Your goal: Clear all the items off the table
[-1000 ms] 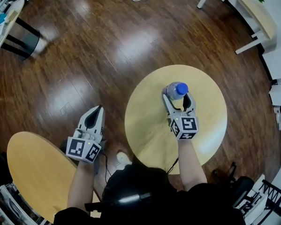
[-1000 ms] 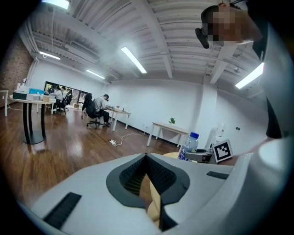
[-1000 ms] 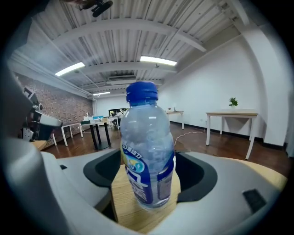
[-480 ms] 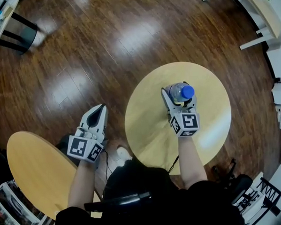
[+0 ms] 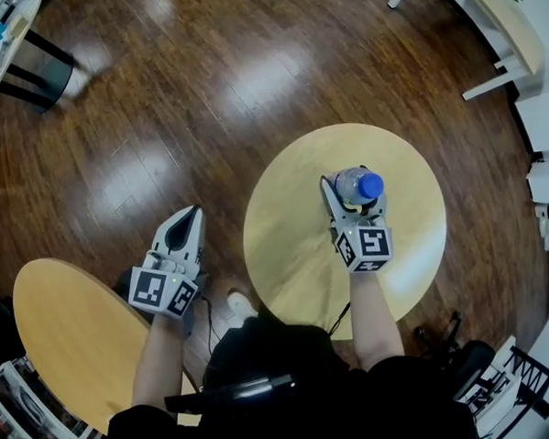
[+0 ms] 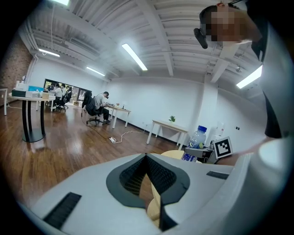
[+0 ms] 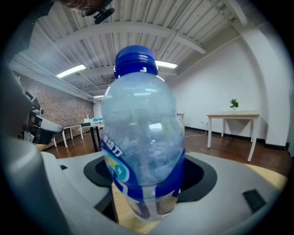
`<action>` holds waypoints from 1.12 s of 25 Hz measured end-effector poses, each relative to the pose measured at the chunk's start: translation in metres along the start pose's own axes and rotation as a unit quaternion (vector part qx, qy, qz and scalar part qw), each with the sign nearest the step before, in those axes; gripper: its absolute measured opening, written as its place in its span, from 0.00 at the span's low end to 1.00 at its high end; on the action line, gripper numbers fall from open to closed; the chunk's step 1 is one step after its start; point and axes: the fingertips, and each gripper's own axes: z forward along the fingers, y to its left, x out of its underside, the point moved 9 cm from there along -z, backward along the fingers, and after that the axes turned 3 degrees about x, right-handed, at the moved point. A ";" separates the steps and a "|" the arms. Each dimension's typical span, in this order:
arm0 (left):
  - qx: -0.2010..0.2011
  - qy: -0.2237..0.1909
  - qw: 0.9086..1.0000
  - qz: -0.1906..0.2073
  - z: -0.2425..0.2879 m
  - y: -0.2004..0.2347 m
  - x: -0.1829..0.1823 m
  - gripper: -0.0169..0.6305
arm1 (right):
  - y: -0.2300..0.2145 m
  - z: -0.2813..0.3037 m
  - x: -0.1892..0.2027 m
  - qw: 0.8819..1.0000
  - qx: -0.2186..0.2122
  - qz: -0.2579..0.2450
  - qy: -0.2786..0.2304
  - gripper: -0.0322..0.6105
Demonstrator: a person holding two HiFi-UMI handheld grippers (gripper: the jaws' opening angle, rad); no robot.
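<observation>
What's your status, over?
Left gripper shut, empty, over the floor. Right gripper: jaws just closed onto the water bottle, upright on the round table. Nothing in the way.

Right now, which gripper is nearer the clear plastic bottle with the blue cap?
Right. The right gripper, jaws just closing, grips the clear plastic bottle over the round wooden table; the left gripper hangs shut off the table's left edge.
</observation>
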 end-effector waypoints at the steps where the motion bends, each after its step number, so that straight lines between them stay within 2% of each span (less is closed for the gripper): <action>1: 0.001 -0.003 1.000 0.001 -0.001 -0.002 -0.002 0.03 | -0.001 -0.004 -0.003 1.000 0.001 -0.001 -0.002 0.63; 10: -0.009 -0.055 0.998 0.004 -0.030 -0.022 -0.016 0.03 | 0.007 -0.036 -0.034 0.999 -0.015 -0.036 -0.022 0.63; 13: -0.034 -0.080 0.996 0.002 -0.063 -0.021 -0.022 0.03 | 0.025 -0.043 -0.050 0.998 -0.034 -0.053 -0.028 0.63; 18: -0.100 -0.112 0.989 0.009 -0.133 -0.016 -0.033 0.03 | 0.070 -0.051 -0.077 0.992 -0.090 -0.078 -0.042 0.63; 21: -0.148 -0.142 0.979 0.010 -0.186 -0.005 -0.035 0.03 | 0.114 -0.051 -0.082 0.985 -0.129 -0.100 -0.054 0.63; 24: -0.199 -0.184 0.962 0.012 -0.244 -0.003 -0.037 0.03 | 0.165 -0.046 -0.088 0.976 -0.178 -0.115 -0.055 0.63; 28: -0.268 -0.215 0.939 0.020 -0.313 -0.011 -0.039 0.03 | 0.226 -0.046 -0.103 0.957 -0.250 -0.132 -0.067 0.63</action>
